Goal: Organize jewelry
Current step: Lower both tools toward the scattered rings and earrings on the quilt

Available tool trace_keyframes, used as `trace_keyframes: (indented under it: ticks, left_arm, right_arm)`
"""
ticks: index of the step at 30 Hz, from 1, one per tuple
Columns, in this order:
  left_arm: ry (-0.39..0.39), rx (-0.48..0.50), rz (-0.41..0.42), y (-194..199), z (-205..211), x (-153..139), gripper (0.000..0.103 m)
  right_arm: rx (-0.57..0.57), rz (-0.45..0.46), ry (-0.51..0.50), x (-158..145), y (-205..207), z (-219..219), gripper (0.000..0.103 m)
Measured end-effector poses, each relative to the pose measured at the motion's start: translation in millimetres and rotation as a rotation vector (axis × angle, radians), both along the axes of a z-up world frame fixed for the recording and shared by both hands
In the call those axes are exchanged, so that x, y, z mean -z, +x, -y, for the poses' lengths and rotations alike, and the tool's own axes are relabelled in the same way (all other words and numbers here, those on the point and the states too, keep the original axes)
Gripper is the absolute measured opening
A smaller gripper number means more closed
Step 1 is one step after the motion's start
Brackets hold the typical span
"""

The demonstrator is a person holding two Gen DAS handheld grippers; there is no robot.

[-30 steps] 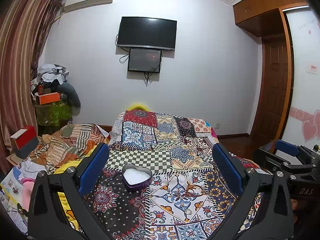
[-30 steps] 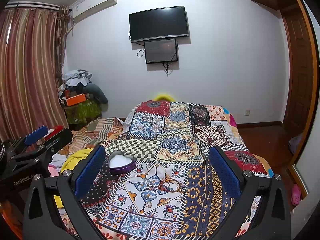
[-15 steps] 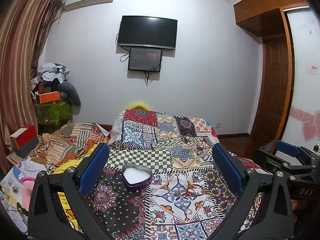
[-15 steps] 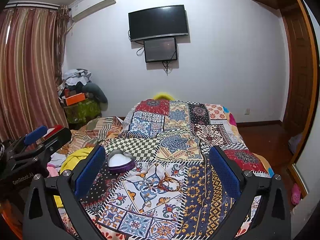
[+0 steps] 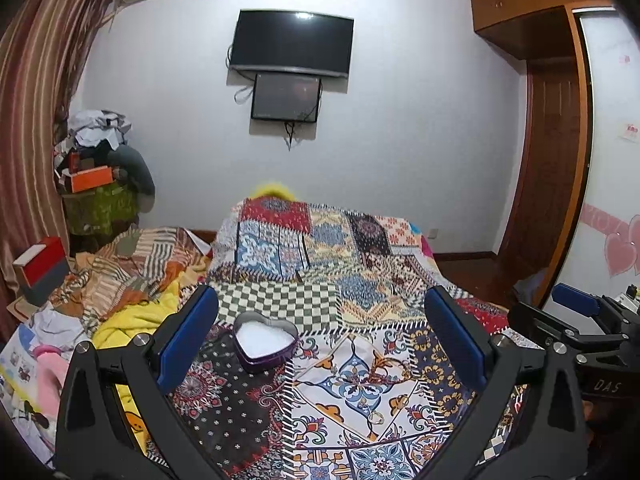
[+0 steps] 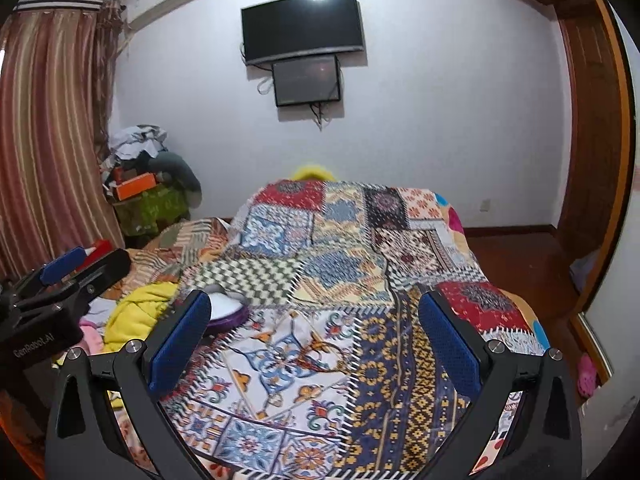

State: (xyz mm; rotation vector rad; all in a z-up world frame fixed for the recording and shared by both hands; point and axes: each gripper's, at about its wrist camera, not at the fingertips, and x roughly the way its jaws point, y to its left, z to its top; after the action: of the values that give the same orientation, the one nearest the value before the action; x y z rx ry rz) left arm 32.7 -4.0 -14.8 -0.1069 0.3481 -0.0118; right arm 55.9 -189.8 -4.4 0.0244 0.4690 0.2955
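Note:
A purple heart-shaped jewelry box point(image 5: 265, 342) with a white lining stands open on the patchwork bedspread point(image 5: 360, 304). A thin reddish bracelet point(image 5: 384, 376) and a small ring point(image 5: 375, 419) lie on the white patch to its right. My left gripper point(image 5: 320, 344) is open and empty above the box and bracelet. My right gripper point(image 6: 316, 340) is open and empty over the bracelet point(image 6: 324, 354); its left finger hides part of the box point(image 6: 228, 310). Each gripper shows at the edge of the other's view.
Crumpled yellow and striped bedding point(image 5: 132, 280) lies left of the bedspread. A cluttered stand point(image 5: 100, 196) and a curtain point(image 5: 32, 140) are at the far left. A TV point(image 5: 292, 42) hangs on the back wall. A wooden door point(image 5: 552, 184) is at the right.
Both grippers have tilted down and moved forward toward the bedspread. The right gripper's left finger now covers part of the box. Both stay open.

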Motion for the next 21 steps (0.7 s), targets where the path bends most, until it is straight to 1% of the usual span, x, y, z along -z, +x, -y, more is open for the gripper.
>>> trace_keyframes:
  ticks: [3,7,12,14,16,17,21]
  left_arm:
    - [-0.006,-0.004,-0.049,15,0,11,0.103]
    - [-0.016,0.015,-0.128,34,1,28,0.103]
    - [-0.003,0.045,-0.238,59,7,59,0.103]
    - [0.003,0.059,-0.282,67,11,72,0.099]
    - [0.014,0.073,-0.333,75,16,86,0.090]
    - [0.016,0.080,-0.355,78,18,92,0.089]
    - [0.008,0.117,-0.429,88,23,115,0.084]
  right_arm:
    - [0.036,-0.037,-0.032,12,12,6,0.103]
    - [0.068,-0.103,-0.092,34,28,17,0.103]
    - [0.054,-0.199,-0.116,60,41,25,0.102]
    - [0.038,-0.225,-0.119,67,44,27,0.098]
    - [0.014,-0.253,-0.119,75,47,28,0.089]
    - [0.000,-0.270,-0.116,79,49,28,0.088]
    - [-0.043,-0.321,-0.091,93,54,25,0.075]
